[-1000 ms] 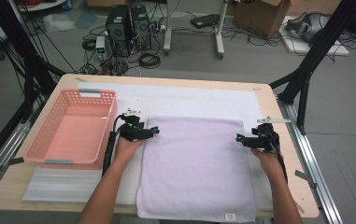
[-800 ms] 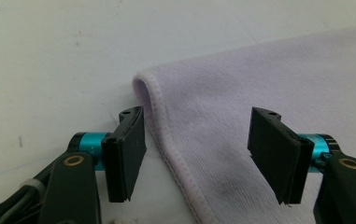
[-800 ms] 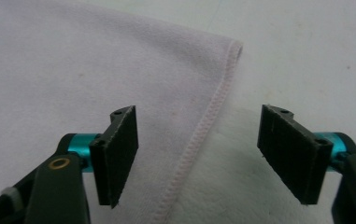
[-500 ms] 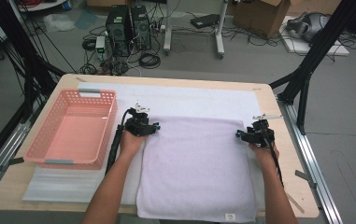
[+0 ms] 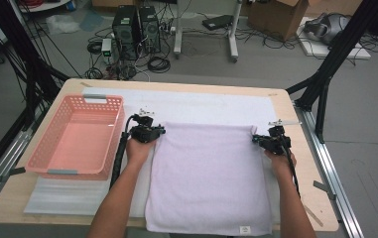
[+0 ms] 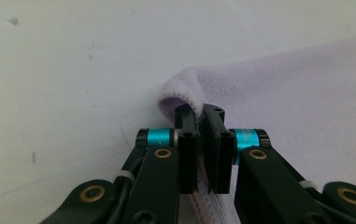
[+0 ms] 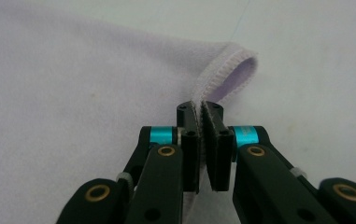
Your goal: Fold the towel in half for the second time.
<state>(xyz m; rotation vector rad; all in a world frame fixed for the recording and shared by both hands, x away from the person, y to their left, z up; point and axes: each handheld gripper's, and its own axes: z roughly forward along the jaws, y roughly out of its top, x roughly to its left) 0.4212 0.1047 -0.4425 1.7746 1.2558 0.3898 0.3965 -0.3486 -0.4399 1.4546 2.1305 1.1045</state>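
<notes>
Both far corners of the lavender towel [image 5: 209,178] are pinched; nothing is lifted or folded yet.

Left gripper [image 5: 157,132]: jaws have just been closing and now clamp the towel's far-left corner. In the left gripper view the hem runs down between the pads [image 6: 187,140] and the corner bulges into a small loop just past the tips [image 6: 200,112]. Right gripper [image 5: 257,140]: same story, jaws have just been closing and are now shut on the far-right corner; the right gripper view shows the stitched edge caught between the pads [image 7: 218,140], corner curling over beyond the tips [image 7: 199,108].

Towel position: spread flat on the white mat [image 5: 211,105] at the middle of the wooden table [image 5: 42,198], near edge reaching the table's front edge, small label [image 5: 245,229] at the near-right corner. No crease or fold visible from the high view, so it reads as a single flat layer, though I can't rule out doubled layers.

Pink basket [image 5: 75,136] sits left of the towel, just beside the left forearm, nothing in it.

My read: grasp step done, early in the job. Left to do is probably lifting the far edge and bringing it toward the near edge, then further folds, and possibly dropping the folded towel in the basket. The grip is only on the hems, so slipping out during the lift is the risk.
</notes>
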